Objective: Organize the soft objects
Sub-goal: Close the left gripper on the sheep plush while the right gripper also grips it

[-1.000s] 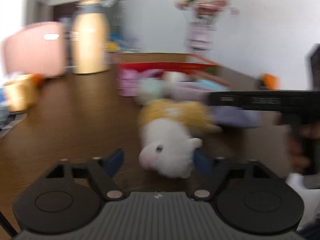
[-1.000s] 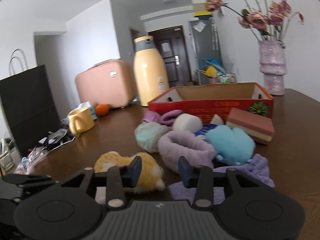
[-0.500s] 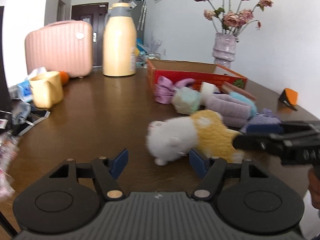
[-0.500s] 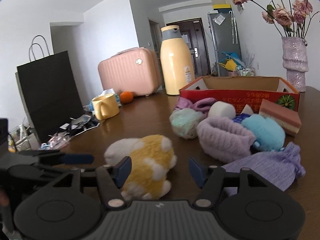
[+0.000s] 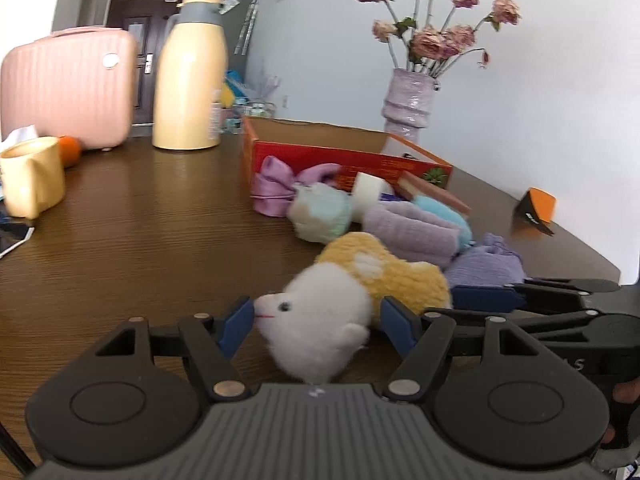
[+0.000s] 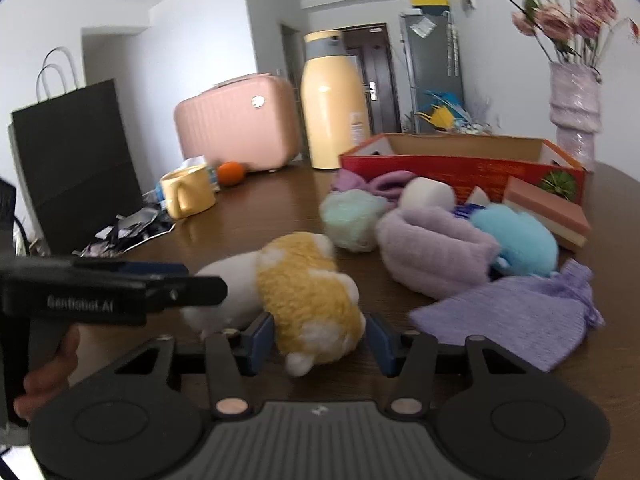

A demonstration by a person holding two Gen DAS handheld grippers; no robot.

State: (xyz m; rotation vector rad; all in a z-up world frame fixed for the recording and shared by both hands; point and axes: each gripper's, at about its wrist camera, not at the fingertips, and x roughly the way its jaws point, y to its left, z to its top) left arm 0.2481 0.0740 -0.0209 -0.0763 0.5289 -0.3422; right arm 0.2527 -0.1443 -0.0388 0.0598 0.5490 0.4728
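Both grippers stand spread around one plush hamster (image 5: 344, 300), neither clamped: left gripper (image 5: 316, 320) brackets its white head, lower center; right gripper (image 6: 320, 338) brackets its yellow rump w/ gaps each side. Behind, center-right: purple pouch (image 6: 516, 316), lilac towel (image 6: 432, 252), blue plush (image 6: 520, 240), red box (image 6: 460, 160) on brown table (image 5: 140, 232).

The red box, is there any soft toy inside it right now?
No, the red box shows only a bare cardboard interior; the soft things lie on the table before it.
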